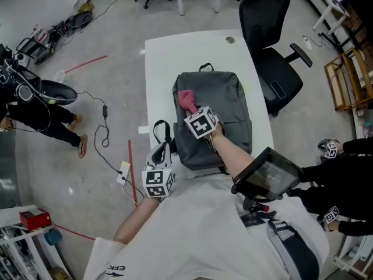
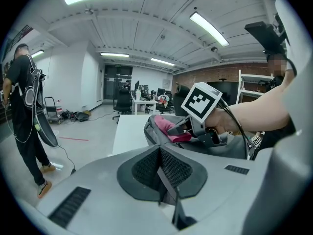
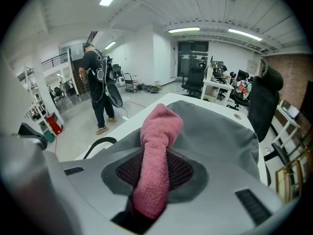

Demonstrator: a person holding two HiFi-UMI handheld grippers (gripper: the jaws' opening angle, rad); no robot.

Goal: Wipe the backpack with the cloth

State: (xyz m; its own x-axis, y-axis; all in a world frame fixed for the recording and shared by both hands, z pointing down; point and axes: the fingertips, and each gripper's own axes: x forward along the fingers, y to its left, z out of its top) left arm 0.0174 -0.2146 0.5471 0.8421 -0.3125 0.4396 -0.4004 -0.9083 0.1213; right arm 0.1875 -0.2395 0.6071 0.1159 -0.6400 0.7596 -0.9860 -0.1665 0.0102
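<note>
Head view, surface: white table (image 1: pixel 160 63) on a grey floor, grey backpack (image 1: pixel 230 98) lying flat on it.
Head view, grippers: right gripper (image 1: pixel 195 112) over the backpack's upper left; left gripper (image 1: pixel 161 156) off the near table edge.
Left gripper view: jaws pinched shut on a thin black strap (image 2: pixel 168 187).
Right gripper view: jaws clamped on the pink cloth (image 3: pixel 154 170), free end resting on the backpack; ceiling lights (image 3: pixel 186 30), unseen from the head.

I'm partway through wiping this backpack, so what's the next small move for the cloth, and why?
Probably sweep the right claw with the pink cloth rightward across the grey backpack: the cloth is clamped and sits at the far left corner, and the left claw pinches the strap, steadying it.
</note>
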